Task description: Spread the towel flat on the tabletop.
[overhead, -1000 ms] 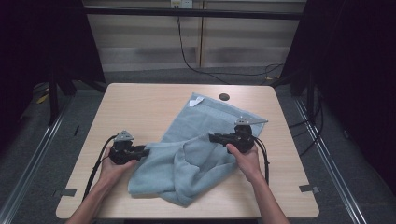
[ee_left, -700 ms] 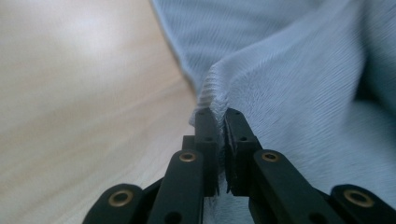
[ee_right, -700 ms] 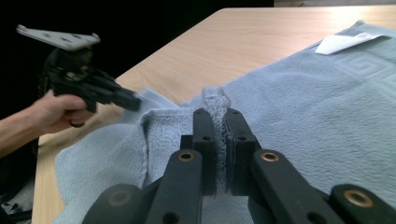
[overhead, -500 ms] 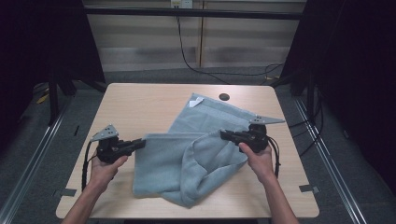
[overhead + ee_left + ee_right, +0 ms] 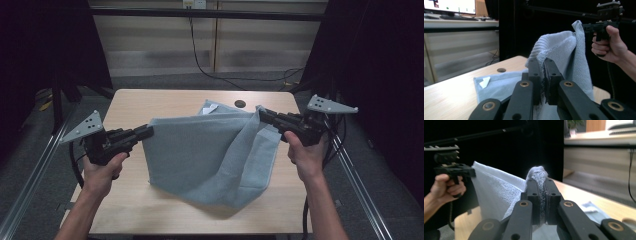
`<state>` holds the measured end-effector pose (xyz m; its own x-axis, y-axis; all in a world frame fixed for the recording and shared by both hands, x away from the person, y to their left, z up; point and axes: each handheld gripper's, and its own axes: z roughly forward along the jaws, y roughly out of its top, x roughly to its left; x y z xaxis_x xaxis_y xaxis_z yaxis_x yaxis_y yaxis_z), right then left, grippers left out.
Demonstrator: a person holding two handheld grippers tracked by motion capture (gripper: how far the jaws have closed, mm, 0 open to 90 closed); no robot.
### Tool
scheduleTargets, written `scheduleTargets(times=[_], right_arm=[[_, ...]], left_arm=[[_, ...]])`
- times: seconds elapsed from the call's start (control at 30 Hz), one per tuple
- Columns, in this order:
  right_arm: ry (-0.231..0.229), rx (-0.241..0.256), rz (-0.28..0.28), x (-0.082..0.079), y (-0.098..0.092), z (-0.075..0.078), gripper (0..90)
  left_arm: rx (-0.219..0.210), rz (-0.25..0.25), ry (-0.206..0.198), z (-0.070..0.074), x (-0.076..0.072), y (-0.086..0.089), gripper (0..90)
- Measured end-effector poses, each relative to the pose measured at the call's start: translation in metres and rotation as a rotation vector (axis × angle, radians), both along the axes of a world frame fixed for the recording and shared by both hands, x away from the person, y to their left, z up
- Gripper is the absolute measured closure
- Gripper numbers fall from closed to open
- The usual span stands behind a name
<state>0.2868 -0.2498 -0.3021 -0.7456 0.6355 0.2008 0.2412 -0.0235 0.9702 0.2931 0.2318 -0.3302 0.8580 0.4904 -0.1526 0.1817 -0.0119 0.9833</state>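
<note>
We hold a grey towel (image 5: 210,155) stretched between both grippers above the wooden table (image 5: 130,200), its lower folds resting at the table's middle.
We judge it mid-spread; next comes pulling it taut and laying it flat. Left gripper (image 5: 146,132) and right gripper (image 5: 261,115) each clench a top corner.

No readable text, brand, number or sign appears anywhere. A small white tag (image 5: 484,82) sits on the grey towel (image 5: 210,155) near its far edge, but any printing on it is too small to make out. A distant monitor (image 5: 450,6) is too blurred to read.
</note>
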Motion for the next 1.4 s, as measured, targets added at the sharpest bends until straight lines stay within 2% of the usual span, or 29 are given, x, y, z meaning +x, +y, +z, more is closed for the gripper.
scheduleTargets(times=[0.07,0.13,0.2,0.23,0.27,0.3,0.33,0.37,0.4,0.43,0.47,0.5,0.53,0.6,0.67,0.7,0.73,0.8,0.83,0.9,1.03,1.1,1.13,1.2,1.23,1.27,1.3,1.33,1.4], right_arm=[[-0.023,0.02,0.024,-0.008,0.001,0.006,85.5],[-0.023,0.012,0.044,-0.016,0.004,0.003,85.4],[-0.013,-0.002,0.055,-0.021,0.007,-0.003,85.3],[0.028,-0.035,0.091,-0.032,0.013,-0.025,85.1],[0.044,-0.042,0.097,-0.036,0.015,-0.034,85.1],[0.044,-0.042,0.097,-0.036,0.015,-0.034,85.1],[0.08,-0.06,0.113,-0.044,0.019,-0.051,85.1],[0.129,-0.074,0.139,-0.057,0.022,-0.075,84.9],[0.163,-0.083,0.155,-0.063,0.024,-0.088,84.8],[0.163,-0.083,0.155,-0.063,0.024,-0.088,84.8],[0.192,-0.105,0.167,-0.069,0.027,-0.101,84.7],[0.251,-0.115,0.206,-0.081,0.029,-0.123,84.0],[0.276,-0.129,0.226,-0.088,0.03,-0.133,83.8],[0.329,-0.156,0.248,-0.1,0.031,-0.149,80.1],[0.35,-0.165,0.253,-0.106,0.029,-0.154,76.0],[0.372,-0.186,0.236,-0.115,0.025,-0.158,64.9],[0.378,-0.202,0.203,-0.118,0.021,-0.158,61.6],[0.375,-0.208,0.183,-0.119,0.017,-0.156,57.0],[0.365,-0.203,0.171,-0.119,0.013,-0.154,54.1],[0.331,-0.158,0.141,-0.111,0.001,-0.142,50.8],[0.296,-0.127,0.142,-0.101,-0.002,-0.13,50.1],[0.299,-0.146,0.154,-0.101,0.001,-0.129,50.5],[0.308,-0.165,0.147,-0.101,0.002,-0.13,50.9],[0.31,-0.169,0.143,-0.099,0.002,-0.132,52.2],[0.314,-0.156,0.127,-0.093,0.002,-0.135,56.2],[0.313,-0.145,0.122,-0.087,0.001,-0.137,57.8],[0.313,-0.145,0.122,-0.087,0.001,-0.137,57.8],[0.328,-0.138,0.094,-0.07,0.001,-0.143,61.3],[0.331,-0.123,0.084,-0.058,0.001,-0.146,61.2]], left_arm=[[0.003,-0.003,-0.001,0.0,-0.002,0.002,85.9],[0.018,-0.001,0.007,-0.006,-0.006,0.004,85.7],[0.054,-0.008,0.046,-0.022,-0.012,0.01,85.6],[0.083,-0.032,0.081,-0.04,-0.019,0.013,85.4],[0.119,-0.024,0.11,-0.055,-0.025,0.016,85.3],[0.119,-0.024,0.11,-0.055,-0.025,0.016,85.2],[0.126,-0.028,0.134,-0.065,-0.028,0.017,85.2],[0.146,-0.045,0.188,-0.089,-0.035,0.021,85.1],[0.146,-0.045,0.188,-0.089,-0.035,0.021,85.0],[0.159,-0.059,0.216,-0.1,-0.04,0.022,85.0],[0.191,-0.092,0.237,-0.109,-0.045,0.022,84.9],[0.219,-0.102,0.247,-0.114,-0.049,0.022,84.5],[0.243,-0.126,0.261,-0.119,-0.053,0.021,83.9],[0.282,-0.184,0.3,-0.136,-0.069,0.02,81.0],[0.302,-0.191,0.305,-0.139,-0.071,0.02,77.3],[0.302,-0.165,0.307,-0.14,-0.073,0.021,60.0],[0.252,-0.154,0.308,-0.135,-0.07,0.026,58.0],[0.231,-0.145,0.297,-0.132,-0.066,0.029,56.8],[0.201,-0.131,0.303,-0.128,-0.06,0.032,53.6],[0.186,-0.12,0.297,-0.125,-0.047,0.032,50.2],[0.239,-0.047,0.341,-0.128,-0.007,0.018,54.0],[0.249,-0.026,0.348,-0.131,0.0,0.013,57.0],[0.291,-0.039,0.368,-0.14,0.015,0.004,57.2],[0.306,-0.03,0.38,-0.146,0.021,-0.002,58.1],[0.373,-0.04,0.402,-0.156,0.032,-0.013,60.1],[0.392,-0.035,0.4,-0.16,0.037,-0.02,61.1],[0.392,-0.035,0.4,-0.16,0.037,-0.02,62.1],[0.392,-0.047,0.407,-0.162,0.039,-0.023,62.5],[0.402,-0.073,0.411,-0.165,0.042,-0.031,63.3]])
